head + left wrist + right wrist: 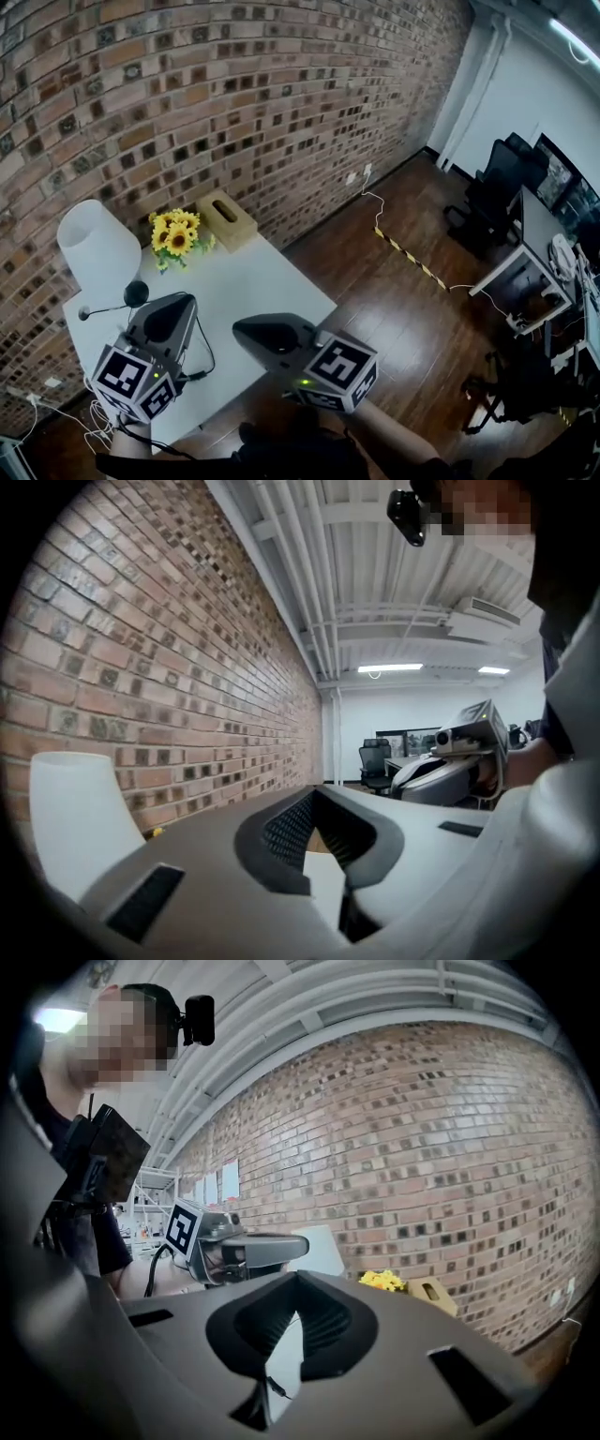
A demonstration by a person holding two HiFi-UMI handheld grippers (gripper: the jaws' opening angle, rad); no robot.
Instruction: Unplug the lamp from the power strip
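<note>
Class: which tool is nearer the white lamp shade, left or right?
Left. The left tool hovers just below and right of the lamp shade, over the table; the right tool is farther right, near the table's front edge.

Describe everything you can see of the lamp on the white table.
The lamp shows mainly as a plain white shade, slightly tapered, matte and smooth-looking. It stands upright at the far left corner of the table, close to the brick wall. The sunflowers sit to its right, apart from it. From above the shade hides its base, and no cord can be traced to it. It does not appear lit.
</note>
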